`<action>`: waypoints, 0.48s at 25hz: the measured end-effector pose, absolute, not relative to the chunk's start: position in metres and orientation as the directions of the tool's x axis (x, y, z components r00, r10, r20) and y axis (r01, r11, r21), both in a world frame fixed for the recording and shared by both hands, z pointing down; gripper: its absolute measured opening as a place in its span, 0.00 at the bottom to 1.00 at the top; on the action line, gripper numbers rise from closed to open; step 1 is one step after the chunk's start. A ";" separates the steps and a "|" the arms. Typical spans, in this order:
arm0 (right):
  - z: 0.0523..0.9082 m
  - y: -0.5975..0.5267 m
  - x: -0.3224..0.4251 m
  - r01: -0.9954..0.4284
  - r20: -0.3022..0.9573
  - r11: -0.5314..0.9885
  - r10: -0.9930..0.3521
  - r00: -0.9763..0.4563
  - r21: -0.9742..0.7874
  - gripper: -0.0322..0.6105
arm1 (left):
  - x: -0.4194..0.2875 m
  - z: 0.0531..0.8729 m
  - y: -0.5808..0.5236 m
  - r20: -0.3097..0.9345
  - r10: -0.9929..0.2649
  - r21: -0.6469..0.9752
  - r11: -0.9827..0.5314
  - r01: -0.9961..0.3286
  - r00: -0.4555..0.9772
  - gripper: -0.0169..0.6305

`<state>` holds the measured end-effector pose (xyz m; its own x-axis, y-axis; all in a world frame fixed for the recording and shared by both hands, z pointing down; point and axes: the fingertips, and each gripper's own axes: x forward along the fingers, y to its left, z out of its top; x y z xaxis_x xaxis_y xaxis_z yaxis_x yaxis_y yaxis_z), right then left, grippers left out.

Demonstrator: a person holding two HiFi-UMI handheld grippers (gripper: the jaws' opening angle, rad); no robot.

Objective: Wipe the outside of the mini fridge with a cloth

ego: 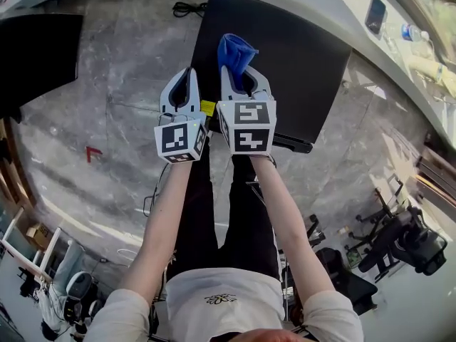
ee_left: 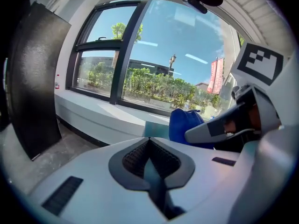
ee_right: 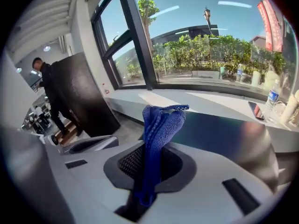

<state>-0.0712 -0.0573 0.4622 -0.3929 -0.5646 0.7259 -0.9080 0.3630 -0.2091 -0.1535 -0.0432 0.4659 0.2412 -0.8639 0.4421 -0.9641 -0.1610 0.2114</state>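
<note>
The mini fridge (ego: pixel 292 63) is a black box below me, and I see its glossy top (ee_right: pixel 224 134) from above. My right gripper (ego: pixel 239 78) is held over the fridge's near left edge. It is shut on a blue cloth (ego: pixel 235 51), which sticks up out of the jaws in a bunched fold (ee_right: pixel 160 125). Just left of it, my left gripper (ego: pixel 187 75) hangs beside the fridge's left edge, jaws shut with nothing between them (ee_left: pixel 149 143). In the left gripper view the cloth (ee_left: pixel 186 124) and the right gripper (ee_left: pixel 219 127) show at the right.
A second tall black cabinet (ee_right: pixel 84 97) stands on the left, with a person (ee_right: pixel 46 85) beside it. A curved white window sill (ego: pixel 370 55) behind the fridge carries a phone (ee_right: pixel 256 110) and a bottle (ee_right: pixel 272 97). A cable (ego: pixel 189 8) lies on the grey floor. Office chairs (ego: pixel 399 241) stand at the right.
</note>
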 end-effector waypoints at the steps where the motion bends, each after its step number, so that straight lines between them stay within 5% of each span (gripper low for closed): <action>1: 0.461 -0.055 -0.087 -0.898 0.721 0.376 -0.555 -0.415 -0.227 0.15 | -0.166 0.466 -0.043 0.443 -0.868 0.207 -0.145 -0.968 0.225 0.03; 7: 0.475 -0.042 -0.156 -0.842 0.702 0.319 -0.466 -0.539 -0.434 0.15 | -0.217 0.470 -0.038 0.448 -0.880 0.205 -0.071 -0.976 0.158 0.03; 12: 0.507 -0.046 -0.164 -0.878 0.776 0.304 -0.419 -0.472 -0.370 0.15 | -0.231 0.479 -0.033 0.463 -0.875 0.224 -0.041 -0.974 0.144 0.03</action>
